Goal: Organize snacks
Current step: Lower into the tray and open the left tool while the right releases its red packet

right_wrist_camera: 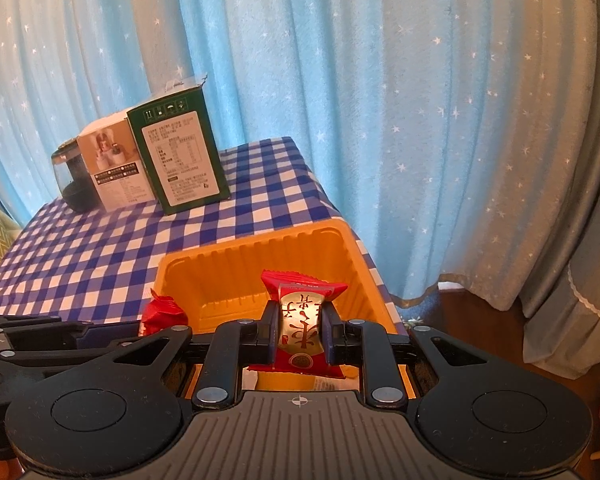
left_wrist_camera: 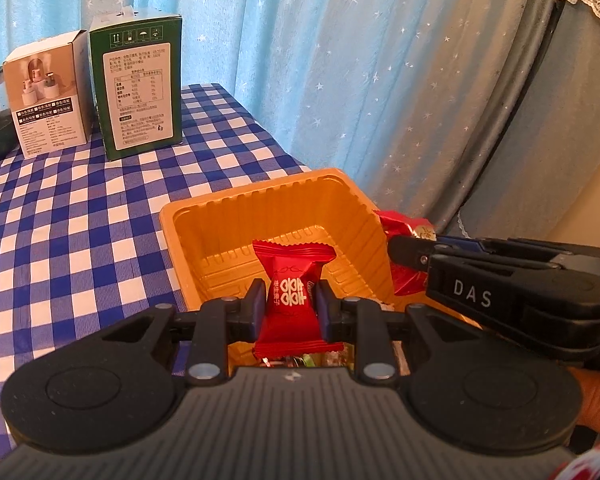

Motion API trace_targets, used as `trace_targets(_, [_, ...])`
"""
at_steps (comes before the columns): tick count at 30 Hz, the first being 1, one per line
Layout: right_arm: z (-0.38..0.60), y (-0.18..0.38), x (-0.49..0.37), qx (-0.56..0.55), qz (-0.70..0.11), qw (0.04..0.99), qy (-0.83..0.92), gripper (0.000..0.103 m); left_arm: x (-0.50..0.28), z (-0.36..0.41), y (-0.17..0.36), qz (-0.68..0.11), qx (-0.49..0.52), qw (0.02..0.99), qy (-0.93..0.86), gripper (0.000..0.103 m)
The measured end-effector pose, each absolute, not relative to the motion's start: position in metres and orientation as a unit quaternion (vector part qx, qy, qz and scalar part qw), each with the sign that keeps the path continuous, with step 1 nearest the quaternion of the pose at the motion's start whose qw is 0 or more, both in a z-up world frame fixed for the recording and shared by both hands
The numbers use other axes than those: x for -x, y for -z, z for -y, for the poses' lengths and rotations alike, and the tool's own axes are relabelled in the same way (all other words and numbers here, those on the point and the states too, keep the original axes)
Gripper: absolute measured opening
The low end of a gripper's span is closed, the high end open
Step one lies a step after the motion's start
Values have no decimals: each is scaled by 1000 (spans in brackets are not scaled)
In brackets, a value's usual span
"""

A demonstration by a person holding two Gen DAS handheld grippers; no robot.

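An orange plastic tray (left_wrist_camera: 204, 224) sits on the blue checked tablecloth near the table's right edge; it also shows in the right wrist view (right_wrist_camera: 228, 276). My left gripper (left_wrist_camera: 290, 304) is shut on a red wrapped candy (left_wrist_camera: 290, 292) and holds it over the tray's near side. My right gripper (right_wrist_camera: 300, 330) is shut on a red and gold wrapped candy (right_wrist_camera: 300, 320), also above the tray's near edge. In the left wrist view the right gripper (left_wrist_camera: 404, 254) comes in from the right with its candy (left_wrist_camera: 404, 224). The left gripper's candy (right_wrist_camera: 162, 312) shows at the left in the right wrist view.
A green carton (left_wrist_camera: 138, 88) and a white box (left_wrist_camera: 46, 96) stand at the table's far side, with a dark glass pot (right_wrist_camera: 70, 184) beside them. A blue star curtain (right_wrist_camera: 340, 100) hangs behind. Several more wrapped sweets (left_wrist_camera: 300, 360) lie under the left gripper.
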State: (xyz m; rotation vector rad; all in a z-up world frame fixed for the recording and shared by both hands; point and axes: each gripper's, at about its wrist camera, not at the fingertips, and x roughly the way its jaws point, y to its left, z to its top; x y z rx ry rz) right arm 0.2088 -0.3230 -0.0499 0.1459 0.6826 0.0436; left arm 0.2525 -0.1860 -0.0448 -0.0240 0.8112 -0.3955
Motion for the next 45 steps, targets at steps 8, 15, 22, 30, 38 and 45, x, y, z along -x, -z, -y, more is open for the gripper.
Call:
trace_targets(8, [325,55,-222,-71,-339,938,-19,22,-275,184,51,-397,14,898,190,24])
trace_targets(15, [327,61,-228,-73,-346,935,-13,22,-288,183,57,-399,16,896,194,24])
trace_targets(22, [329,63,-228,-75,-349,934,-10,22,-298,184,63,-401,20,892,208,28])
trace_targets(30, [331,62,-225,-79,-349,934,-8,22,-291,172,58,-395,14,899,190,30])
trace_targets(38, [322,58,-222,-85,-349,933,-21,22,-273,161,59,-397,3,899,182,33])
trace_targets(45, [316,57,-225,-85,-354,931,-29,22,-266,155,61,-400,7,899,178,35])
